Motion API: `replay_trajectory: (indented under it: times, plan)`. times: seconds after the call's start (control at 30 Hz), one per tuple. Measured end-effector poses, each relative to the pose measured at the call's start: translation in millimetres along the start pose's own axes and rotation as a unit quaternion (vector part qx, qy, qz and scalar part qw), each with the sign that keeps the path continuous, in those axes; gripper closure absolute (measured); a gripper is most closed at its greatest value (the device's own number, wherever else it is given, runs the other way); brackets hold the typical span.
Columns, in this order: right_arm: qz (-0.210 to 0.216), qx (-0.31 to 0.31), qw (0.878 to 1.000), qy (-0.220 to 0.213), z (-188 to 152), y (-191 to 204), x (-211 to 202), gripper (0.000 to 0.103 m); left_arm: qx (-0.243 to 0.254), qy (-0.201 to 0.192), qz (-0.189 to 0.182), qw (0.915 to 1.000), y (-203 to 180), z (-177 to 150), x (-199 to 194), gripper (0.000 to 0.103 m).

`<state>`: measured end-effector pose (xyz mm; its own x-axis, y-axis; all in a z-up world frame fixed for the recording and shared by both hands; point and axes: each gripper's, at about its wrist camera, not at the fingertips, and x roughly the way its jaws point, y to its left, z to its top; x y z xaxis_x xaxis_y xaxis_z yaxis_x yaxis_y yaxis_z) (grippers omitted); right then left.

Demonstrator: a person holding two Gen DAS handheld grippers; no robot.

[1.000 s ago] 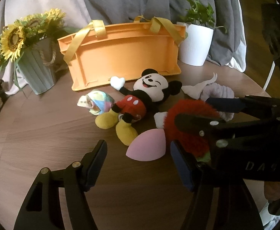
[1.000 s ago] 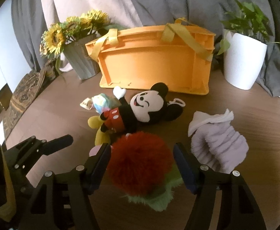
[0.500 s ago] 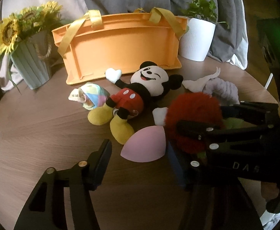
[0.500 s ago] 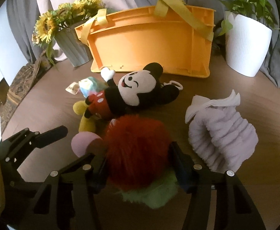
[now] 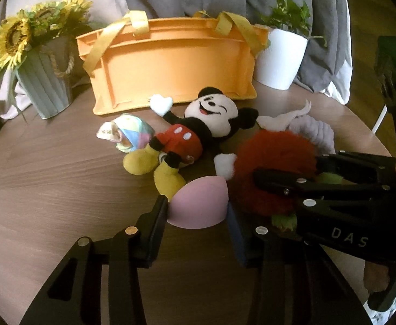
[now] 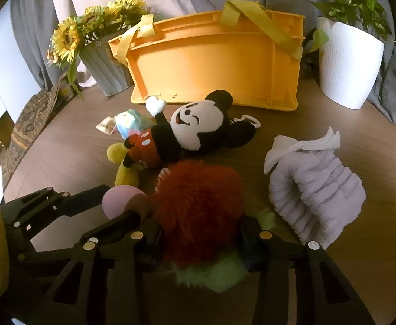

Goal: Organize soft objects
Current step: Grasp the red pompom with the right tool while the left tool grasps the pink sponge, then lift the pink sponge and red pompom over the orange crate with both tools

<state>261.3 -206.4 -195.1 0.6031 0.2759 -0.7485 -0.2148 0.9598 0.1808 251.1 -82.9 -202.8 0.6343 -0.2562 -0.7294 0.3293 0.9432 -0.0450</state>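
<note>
A pink egg-shaped soft toy (image 5: 199,203) lies on the round wooden table (image 5: 49,178); my left gripper (image 5: 198,218) has closed around it, a finger on each side. My right gripper (image 6: 200,237) is shut on a red furry plush (image 6: 198,205) with a green fringe, beside the pink toy (image 6: 122,200). A Mickey Mouse plush (image 5: 195,138) lies behind them, with a pastel ball (image 5: 131,135) to its left and a lilac fluffy cloth (image 6: 317,192) to the right. The orange basket (image 5: 171,62) with yellow handles stands at the back.
A grey vase of sunflowers (image 5: 43,81) stands back left and a white potted plant (image 5: 282,57) back right. Grey and white drapes hang behind. The table's rim curves close on the right (image 5: 371,135).
Both grippers have moved forward and closed: the left around the pink egg toy, the right onto the red furry plush. The toys have not shifted.
</note>
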Motion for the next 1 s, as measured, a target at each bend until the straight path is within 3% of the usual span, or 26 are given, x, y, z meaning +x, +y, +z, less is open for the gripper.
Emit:
replay_trajectory:
  times: [0.47, 1.0]
  plan:
    - [-0.011, 0.018, 0.999, -0.026, 8, 1, -29, 0.061, -0.029, -0.039, 0.01, 0.9988, 6, 18, -35, 0.061]
    - [-0.031, 0.035, 0.994, -0.096, 36, 13, -80, 0.061, -0.052, -0.101, 0.019, 0.9934, 21, 52, -82, 0.061]
